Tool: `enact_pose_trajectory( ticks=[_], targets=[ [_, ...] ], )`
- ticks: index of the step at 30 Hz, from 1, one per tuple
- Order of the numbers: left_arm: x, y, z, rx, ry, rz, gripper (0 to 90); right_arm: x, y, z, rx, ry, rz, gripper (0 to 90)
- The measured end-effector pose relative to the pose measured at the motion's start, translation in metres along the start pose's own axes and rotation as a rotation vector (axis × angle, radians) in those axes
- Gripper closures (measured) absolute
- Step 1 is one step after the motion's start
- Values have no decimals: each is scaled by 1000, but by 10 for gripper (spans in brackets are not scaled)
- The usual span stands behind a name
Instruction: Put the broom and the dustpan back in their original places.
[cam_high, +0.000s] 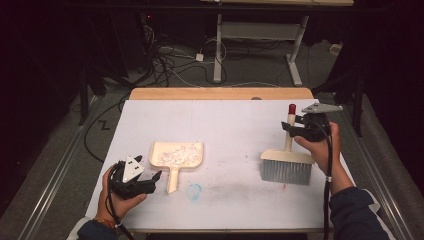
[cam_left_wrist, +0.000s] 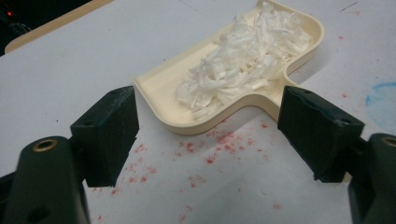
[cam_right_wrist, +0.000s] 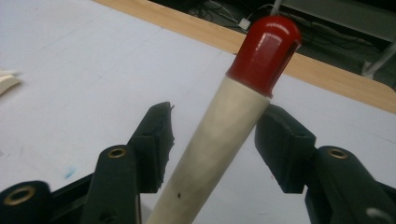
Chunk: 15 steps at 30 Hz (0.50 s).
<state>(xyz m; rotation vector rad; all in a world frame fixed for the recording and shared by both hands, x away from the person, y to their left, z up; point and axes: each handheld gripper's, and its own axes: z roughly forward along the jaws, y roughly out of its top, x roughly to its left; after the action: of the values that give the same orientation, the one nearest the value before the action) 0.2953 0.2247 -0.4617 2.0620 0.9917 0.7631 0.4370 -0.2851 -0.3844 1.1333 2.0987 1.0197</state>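
Currently the left gripper (cam_high: 152, 176) stands with its jaws apart and holds nothing. The dustpan (cam_left_wrist: 243, 70), loaded with white shreds (cam_left_wrist: 243, 56), lies just ahead of it; the dustpan handle (cam_high: 172, 180) lies just beside the right-hand jaw, long axis running back toward the person. Across the table, the right gripper (cam_right_wrist: 212, 142) brackets the brush handle (cam_right_wrist: 219, 140), jaws spread and apparently not clamped. The brush (cam_high: 287, 162) stands upright on its bristles, red cap (cam_right_wrist: 267, 46) above the jaws.

Open white table (cam_high: 230, 125) separates the dustpan (cam_high: 176, 155) from the brush (cam_high: 287, 162); nothing stands between them.
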Motion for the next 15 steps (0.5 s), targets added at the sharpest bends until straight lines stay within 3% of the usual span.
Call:
enact_pose_trajectory(
  ticks=[3, 7, 9, 15],
  targets=[
    [-1, -2, 1, -9, -21, -1, 183, 0, 1, 8, -17, -56, -5, 432],
    [-6, -1, 3, -9, -27, 24, 180, 1, 12, 11, -73, -85, -1, 418],
    [-9, 0, 3, -21, -22, 34, 180, 4, 15, 10, -102, -77, 9, 419],
    [-11, -2, 5, -24, -30, 40, 180, 16, 13, 10, -118, -67, -41, 406]
  ],
)
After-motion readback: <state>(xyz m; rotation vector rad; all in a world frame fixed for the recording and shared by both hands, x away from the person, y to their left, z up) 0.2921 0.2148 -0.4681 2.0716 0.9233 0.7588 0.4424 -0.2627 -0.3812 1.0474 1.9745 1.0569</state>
